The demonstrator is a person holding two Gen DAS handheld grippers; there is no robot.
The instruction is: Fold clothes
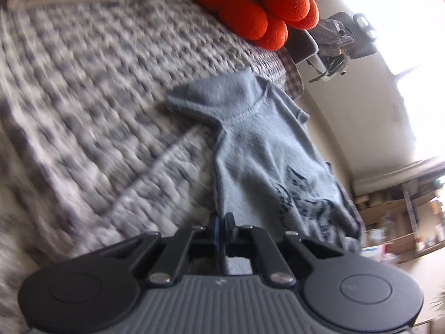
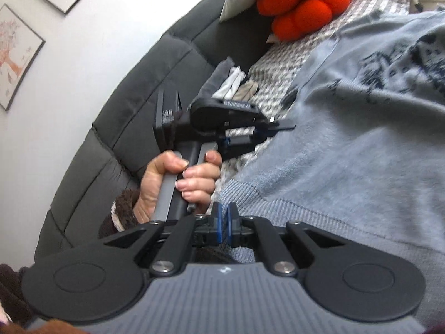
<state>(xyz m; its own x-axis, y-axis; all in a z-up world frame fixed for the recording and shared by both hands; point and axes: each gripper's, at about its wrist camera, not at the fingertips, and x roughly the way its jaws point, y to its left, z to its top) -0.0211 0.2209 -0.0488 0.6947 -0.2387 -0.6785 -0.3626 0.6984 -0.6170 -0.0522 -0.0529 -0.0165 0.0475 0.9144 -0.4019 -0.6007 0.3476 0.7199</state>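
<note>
- Clearly the left gripper (image 1: 221, 218) is pinching an edge of the light blue sweatshirt (image 1: 264, 150); its jaws are standing together with the fabric running straight into the slot between the blue pads, which suits lifting an edge for a fold.
- The sweatshirt is lying on the checked grey blanket (image 1: 91, 83) of the sofa, stretching from the gripper toward one o'clock in the left wrist view, with its printed front facing up and a sleeve (image 1: 200, 94) trailing toward eleven o'clock.
- The right gripper (image 2: 224, 220) is sitting with its jaws together at the ribbed hem (image 2: 278, 197); whether cloth is actually caught between the pads cannot be told, since the hem is only seen passing just beside them.
- The person's left hand (image 2: 178, 181) is gripping the other tool's handle at ten o'clock from the right gripper, probably so that both corners of one side rise together.
- The orange cushion (image 2: 303, 2) is resting at twelve o'clock, well apart from the sweatshirt's working edge.
</note>
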